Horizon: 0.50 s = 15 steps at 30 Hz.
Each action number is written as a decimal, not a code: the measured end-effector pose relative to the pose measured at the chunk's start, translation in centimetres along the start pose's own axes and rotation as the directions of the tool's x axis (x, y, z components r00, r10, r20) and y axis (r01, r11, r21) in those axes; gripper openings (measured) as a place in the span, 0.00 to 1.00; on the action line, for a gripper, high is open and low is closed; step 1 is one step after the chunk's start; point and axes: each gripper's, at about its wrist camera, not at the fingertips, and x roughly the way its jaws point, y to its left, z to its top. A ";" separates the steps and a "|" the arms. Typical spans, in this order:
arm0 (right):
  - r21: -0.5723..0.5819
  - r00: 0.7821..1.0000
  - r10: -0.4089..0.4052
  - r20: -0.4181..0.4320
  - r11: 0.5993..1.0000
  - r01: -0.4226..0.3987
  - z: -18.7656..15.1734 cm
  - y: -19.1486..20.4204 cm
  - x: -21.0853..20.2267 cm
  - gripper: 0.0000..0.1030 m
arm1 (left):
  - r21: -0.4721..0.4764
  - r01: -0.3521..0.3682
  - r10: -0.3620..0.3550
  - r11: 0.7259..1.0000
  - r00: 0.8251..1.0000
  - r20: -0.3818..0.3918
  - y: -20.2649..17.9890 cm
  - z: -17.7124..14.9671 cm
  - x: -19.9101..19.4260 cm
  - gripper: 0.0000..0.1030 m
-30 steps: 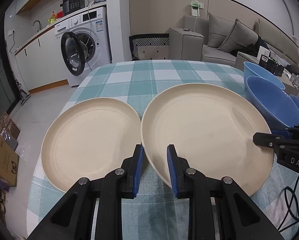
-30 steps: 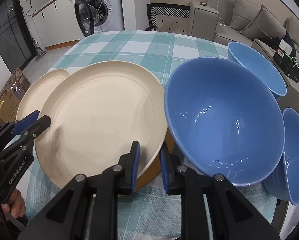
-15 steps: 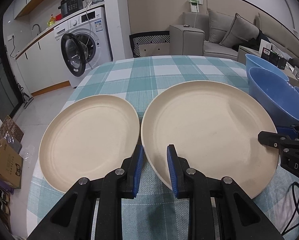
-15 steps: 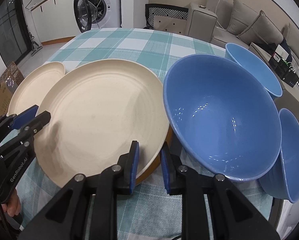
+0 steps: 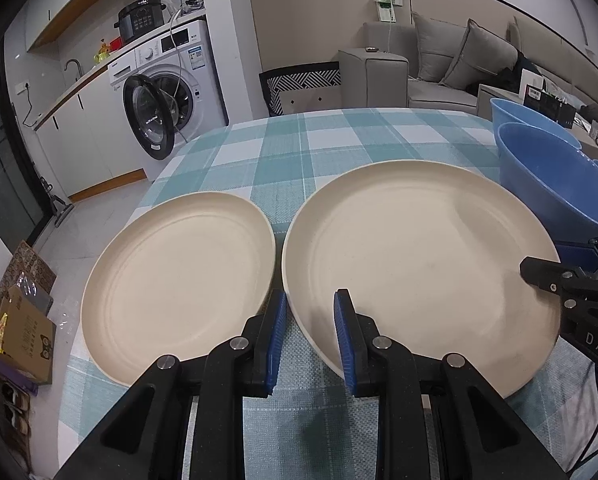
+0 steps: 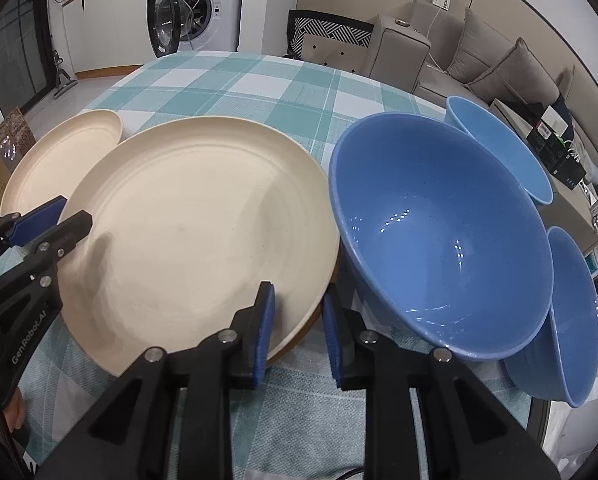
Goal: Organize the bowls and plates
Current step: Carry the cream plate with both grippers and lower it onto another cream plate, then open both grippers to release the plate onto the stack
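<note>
Directly ahead of our left tool (image 5: 310, 336) lie two round cream plates on the bench with its teal-and-white checked cloth (image 5: 339, 140). The smaller cream plate (image 5: 179, 284) sits to the left and the larger cream plate (image 5: 419, 268) to the right, their rims almost touching at a point just beyond the tool's blue pads. The left tool's jaws stand moderately apart and hold nothing; its right pad overlaps the near-left rim of the larger plate in the left wrist view, while its left pad lies by the near-right rim of the smaller plate. Whether either pad touches a rim we cannot tell. Our right tool (image 6: 299, 330) is likewise parted and empty, and the gap between its pads lines up with the near-right rim of the larger cream plate (image 6: 195, 240), whose edge looks raised off the cloth there. Just right of that plate stands a large deep blue bowl (image 6: 439, 248), its rim close against the plate's edge. A second blue bowl (image 6: 499, 148) sits behind it and a third blue bowl (image 6: 571, 320) to its right at the bench edge. In the right wrist view the left tool (image 6: 55, 216) reaches in over the far-left side of the larger plate.
</note>
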 end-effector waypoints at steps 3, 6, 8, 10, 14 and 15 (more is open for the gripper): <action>-0.005 1.000 -0.009 0.001 1.000 0.009 -0.2 0.1 0.0 0.24 | 0.013 -0.009 0.009 1.000 1.000 0.000 -0.3 -0.1 0.1 0.23; -0.007 1.000 -0.019 -0.005 1.000 0.019 -0.4 0.0 0.3 0.24 | 0.021 -0.006 0.006 1.000 1.000 -0.003 -0.4 -0.2 0.3 0.23; -0.008 1.000 -0.022 -0.005 1.000 0.022 -0.4 0.0 0.4 0.25 | 0.032 -0.013 0.013 0.999 1.000 -0.001 -0.6 -0.3 0.4 0.23; -0.007 1.000 -0.021 -0.009 1.000 0.021 -0.5 -0.1 0.5 0.25 | 0.031 -0.011 0.011 0.999 1.000 -0.005 -0.7 -0.3 0.6 0.23; -0.011 0.999 -0.031 -0.011 0.999 0.031 -0.5 0.0 0.9 0.26 | 0.032 -0.006 0.006 0.999 1.000 -0.006 -0.7 -0.4 0.7 0.24; -0.012 0.999 -0.033 -0.010 0.999 0.033 -0.5 0.0 1.0 0.26 | 0.028 -0.004 0.004 1.000 1.000 -0.008 -0.7 -0.4 0.8 0.24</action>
